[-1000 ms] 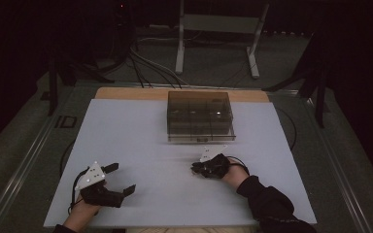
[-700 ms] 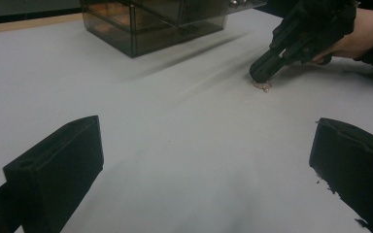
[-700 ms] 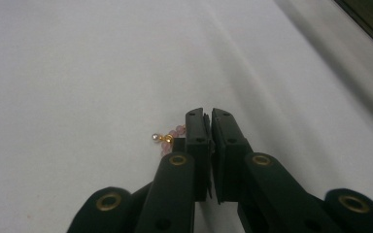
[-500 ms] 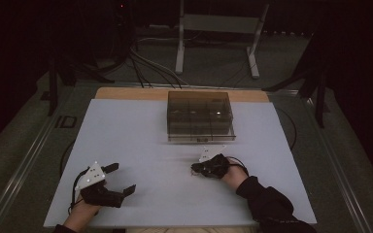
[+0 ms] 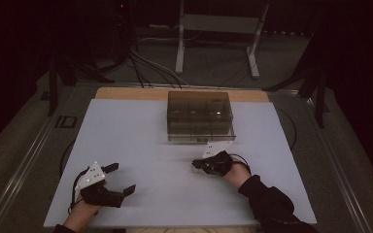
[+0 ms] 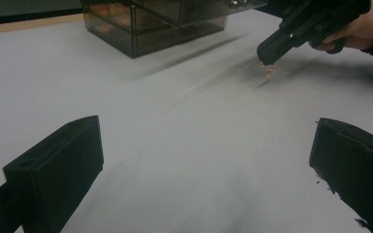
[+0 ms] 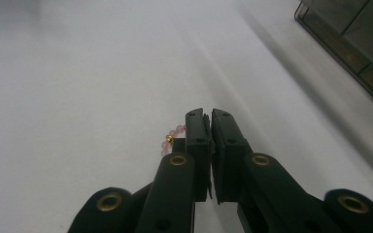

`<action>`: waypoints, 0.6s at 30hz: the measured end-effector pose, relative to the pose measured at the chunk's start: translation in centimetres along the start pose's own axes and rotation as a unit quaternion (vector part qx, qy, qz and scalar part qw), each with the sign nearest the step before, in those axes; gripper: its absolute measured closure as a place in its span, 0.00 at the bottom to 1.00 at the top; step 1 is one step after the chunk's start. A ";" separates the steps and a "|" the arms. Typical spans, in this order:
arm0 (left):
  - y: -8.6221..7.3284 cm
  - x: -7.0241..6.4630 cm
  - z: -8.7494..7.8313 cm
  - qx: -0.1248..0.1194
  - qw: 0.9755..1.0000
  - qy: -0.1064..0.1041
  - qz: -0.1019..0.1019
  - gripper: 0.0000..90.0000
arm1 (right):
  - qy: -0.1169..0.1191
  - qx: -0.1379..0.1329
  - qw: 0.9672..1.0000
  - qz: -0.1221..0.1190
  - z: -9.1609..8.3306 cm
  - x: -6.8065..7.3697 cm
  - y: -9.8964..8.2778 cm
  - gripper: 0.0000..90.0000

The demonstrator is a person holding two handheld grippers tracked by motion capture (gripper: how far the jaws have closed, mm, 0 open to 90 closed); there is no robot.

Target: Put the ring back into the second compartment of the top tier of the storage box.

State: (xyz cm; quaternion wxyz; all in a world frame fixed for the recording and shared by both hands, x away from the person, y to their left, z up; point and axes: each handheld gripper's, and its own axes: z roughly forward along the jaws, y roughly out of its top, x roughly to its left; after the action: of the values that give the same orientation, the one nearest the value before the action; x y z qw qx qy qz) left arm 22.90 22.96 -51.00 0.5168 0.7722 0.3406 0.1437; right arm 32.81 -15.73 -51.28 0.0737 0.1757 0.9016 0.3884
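My right gripper [image 7: 207, 115] is shut on a string of small pink beads [image 7: 171, 139] with a gold bead; the beads hang at the left of its jaws, just over the white table. In the left gripper view the same beads [image 6: 268, 71] dangle under the right gripper [image 6: 271, 52]. In the high view the right gripper [image 5: 195, 166] sits a little in front of a smoky clear plastic drawer box [image 5: 199, 115]. My left gripper [image 5: 122, 179] rests at the front left of the table, open wide, nothing between its fingers [image 6: 58, 167].
The white table top [image 5: 141, 131] spreads between the two grippers. The drawer box [image 6: 150, 22] stands at the back middle, with a wooden strip [image 5: 126, 93] behind it. Cables and a metal stand [image 5: 218, 29] lie on the dark floor beyond.
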 end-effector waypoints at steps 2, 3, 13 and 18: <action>0.0 0.0 0.0 0.000 1.000 0.000 0.000 0.00 | -0.002 -0.002 1.000 0.001 -0.3 0.1 0.2 0.97; 0.0 0.0 0.0 0.000 1.000 0.000 0.000 0.00 | 0.001 -0.002 1.000 0.002 -0.4 0.1 0.3 0.97; 0.0 0.0 0.0 0.000 1.000 0.000 0.000 0.00 | 0.002 -0.006 1.000 0.000 -1.2 0.4 1.2 0.97; 0.0 0.0 0.0 0.000 1.000 0.000 0.000 0.00 | 0.001 -0.011 1.000 0.001 -1.7 0.2 1.8 0.97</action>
State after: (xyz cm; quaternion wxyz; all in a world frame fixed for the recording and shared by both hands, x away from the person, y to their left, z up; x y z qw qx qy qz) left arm 22.90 22.94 -51.01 0.5167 0.7721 0.3411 0.1435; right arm 32.63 -15.71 -48.78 0.0741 0.1754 0.8973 0.3983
